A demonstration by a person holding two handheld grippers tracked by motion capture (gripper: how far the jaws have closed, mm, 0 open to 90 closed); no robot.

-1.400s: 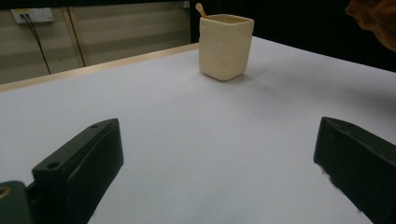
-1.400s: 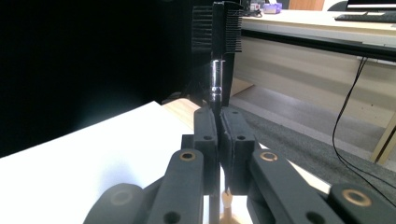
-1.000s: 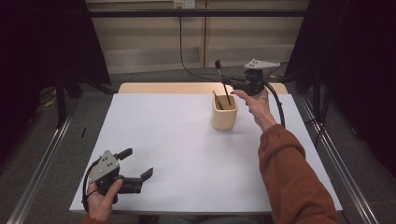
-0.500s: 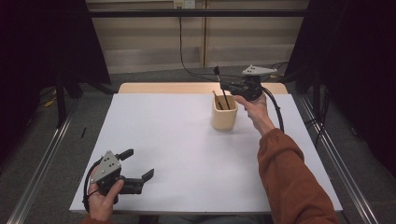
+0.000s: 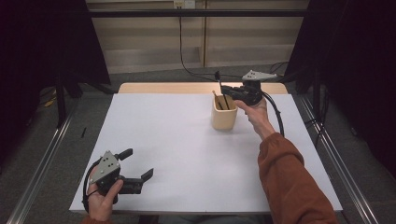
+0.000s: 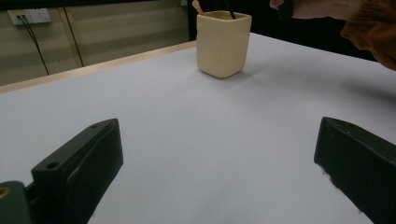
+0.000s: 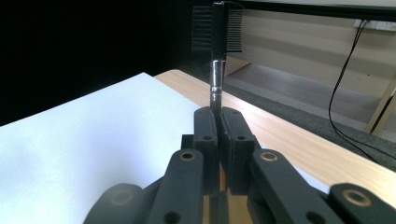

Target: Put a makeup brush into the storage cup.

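A cream cup (image 5: pixel 224 116) stands on the white table top (image 5: pixel 187 154), toward the back right. My right gripper (image 5: pixel 225 89) hovers just above the cup's rim, shut on the handle of a thin black comb-brush (image 5: pixel 219 84). The brush's toothed head (image 7: pixel 217 28) points up and its lower end reaches down into the cup (image 6: pixel 223 42). A wooden stick (image 5: pixel 216 99) leans inside the cup too. My left gripper (image 5: pixel 137 163) rests near the front left corner, open, with bare table between its jaws (image 6: pixel 219 154).
A strip of bare wood (image 5: pixel 163 87) runs along the table's far edge. Metal rails (image 5: pixel 42 172) flank the table on both sides. A black cable (image 5: pixel 184 51) hangs down the back wall.
My right gripper has sunk slightly with the brush, bringing its lower end deeper into the cup. The left gripper has not moved.
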